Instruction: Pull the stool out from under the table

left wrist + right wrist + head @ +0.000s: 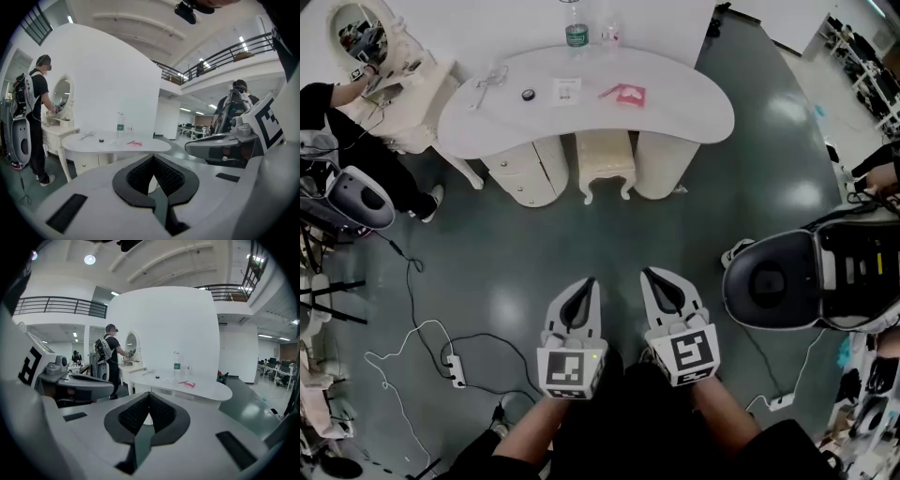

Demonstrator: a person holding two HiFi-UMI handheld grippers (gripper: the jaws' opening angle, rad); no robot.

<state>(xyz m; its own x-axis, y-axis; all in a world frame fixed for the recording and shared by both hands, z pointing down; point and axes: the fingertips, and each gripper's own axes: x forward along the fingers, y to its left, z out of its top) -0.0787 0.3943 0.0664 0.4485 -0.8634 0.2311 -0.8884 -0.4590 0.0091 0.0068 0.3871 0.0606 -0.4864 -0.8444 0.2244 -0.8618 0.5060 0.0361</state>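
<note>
A cream stool [605,161] with curved legs stands tucked under the white kidney-shaped table [694,103], between its two rounded pedestals. My left gripper [592,282] and right gripper [646,274] hang side by side over the dark floor, well short of the stool. Both are shut with nothing between the pads. In the left gripper view the table [79,143] lies ahead beyond the shut gripper [153,157]. The right gripper view shows the table [206,389] past the shut gripper [149,393]. Most of the stool is hidden there behind the jaws.
On the tabletop stand a water bottle [574,33], a pink item [628,93] and small objects. A person [342,122] works at a white dresser with an oval mirror [358,28] at left. A grey machine [811,277] sits at right. Cables and a power strip [455,369] lie at left.
</note>
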